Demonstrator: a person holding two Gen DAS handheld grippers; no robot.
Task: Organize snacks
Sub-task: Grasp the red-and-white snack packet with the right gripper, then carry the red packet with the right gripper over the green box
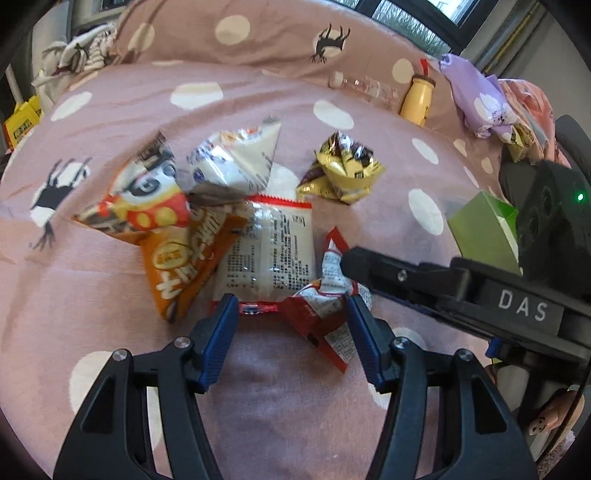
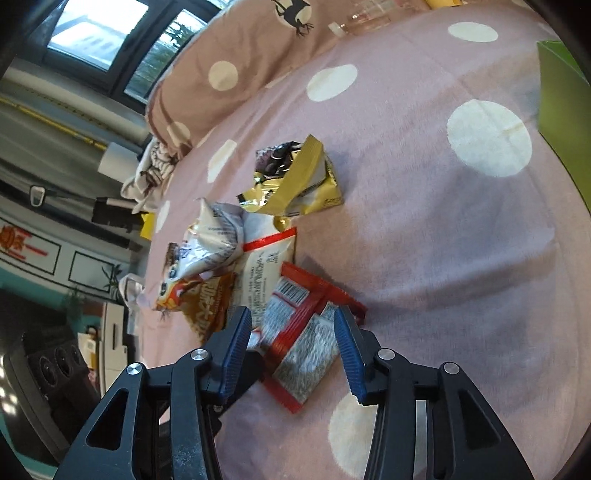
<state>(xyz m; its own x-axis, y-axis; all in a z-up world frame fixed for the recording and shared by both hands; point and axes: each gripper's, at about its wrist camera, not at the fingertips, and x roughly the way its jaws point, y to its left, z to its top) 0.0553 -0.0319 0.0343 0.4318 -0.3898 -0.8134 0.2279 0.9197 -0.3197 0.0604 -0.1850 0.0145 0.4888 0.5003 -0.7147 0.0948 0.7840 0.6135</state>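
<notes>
Several snack packets lie in a loose heap on a pink dotted bedsheet [image 1: 110,295]: a panda-print packet [image 1: 147,199], an orange one [image 1: 177,266], a silver-white one [image 1: 236,162] and a white packet with red ends [image 1: 266,251]. A gold packet [image 1: 343,173] lies apart behind them. My right gripper [image 2: 291,332] straddles a red packet [image 2: 299,332] that rests flat on the sheet; its blue pads [image 2: 236,347] stand off the wrapper. My left gripper [image 1: 291,314] is open just in front of the heap, with a corner of the red packet [image 1: 328,291] between its tips. The right gripper [image 1: 351,262] reaches in from the right.
A green box [image 1: 480,229] stands at the right, also in the right wrist view [image 2: 557,96]. A yellow bottle [image 1: 417,99] and a clear bottle [image 1: 365,86] lie near the brown dotted pillow [image 1: 258,33]. Purple cloth [image 1: 476,99] is bunched at the far right.
</notes>
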